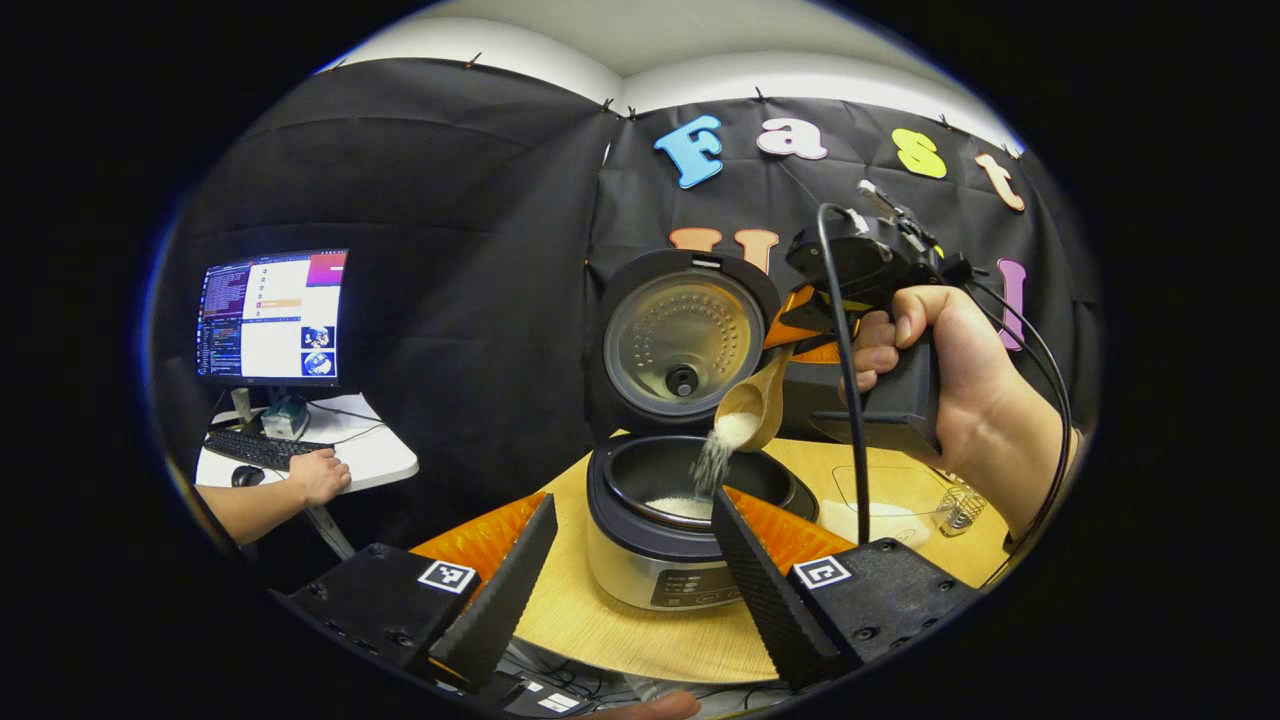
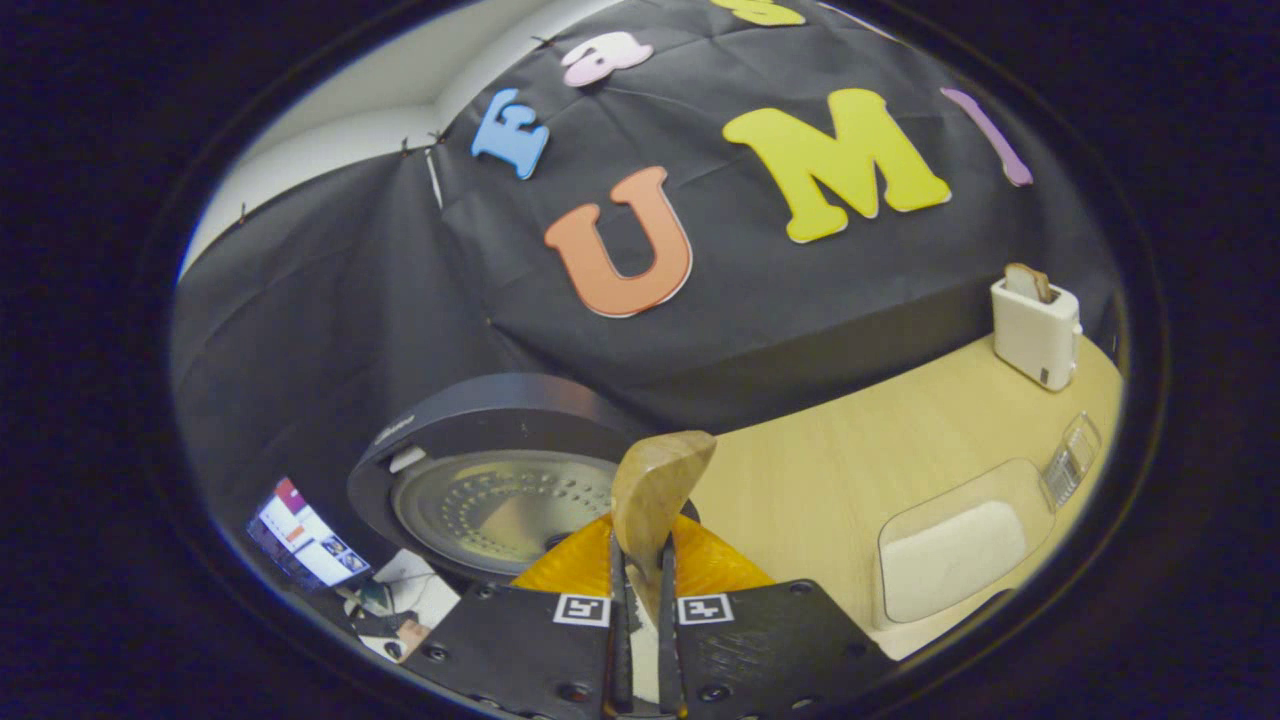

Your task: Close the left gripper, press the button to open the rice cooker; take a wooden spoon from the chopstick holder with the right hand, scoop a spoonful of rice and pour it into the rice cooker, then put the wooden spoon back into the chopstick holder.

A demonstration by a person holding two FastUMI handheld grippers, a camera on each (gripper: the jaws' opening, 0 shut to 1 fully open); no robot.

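1. The rice cooker [image 1: 668, 530] is standing open on the pale wooden table [image 1: 620, 625], its round lid [image 1: 682, 340] tipped upright behind the pot, showing a metallic inner plate dotted with small holes. The body is silver at the front with a dark rim and a dark inner pot.
2. The wooden spoon [image 1: 752, 408] is hanging tilted above the pot's right side, bowl downward, and white rice [image 1: 712, 462] is falling from it in a thin stream onto a small heap of rice [image 1: 680, 507] lying in the bottom of the pot.
3. The right gripper [image 1: 800, 345], held by a hand [image 1: 960, 385], is sitting just right of the upright lid and above the pot; in the right gripper view its fingers are standing nearly together and pinching the spoon's handle [image 2: 645, 560] between them, the spoon's bowl rising past the fingertips.
4. The left gripper [image 1: 625, 570] is hovering in front of the cooker with its fingers spread wide apart, holding nothing; the cooker is showing in the gap between them.
5. The wire chopstick holder [image 1: 962, 508] is standing at the table's right edge, beside a clear tray of rice [image 2: 958, 545].
6. A white toaster [image 2: 1036, 325] is standing near the table's far edge.
7. Small markings are showing on the cooker's front panel and lid rim, too small to read; square black-and-white markers are sitting on the gripper bodies.
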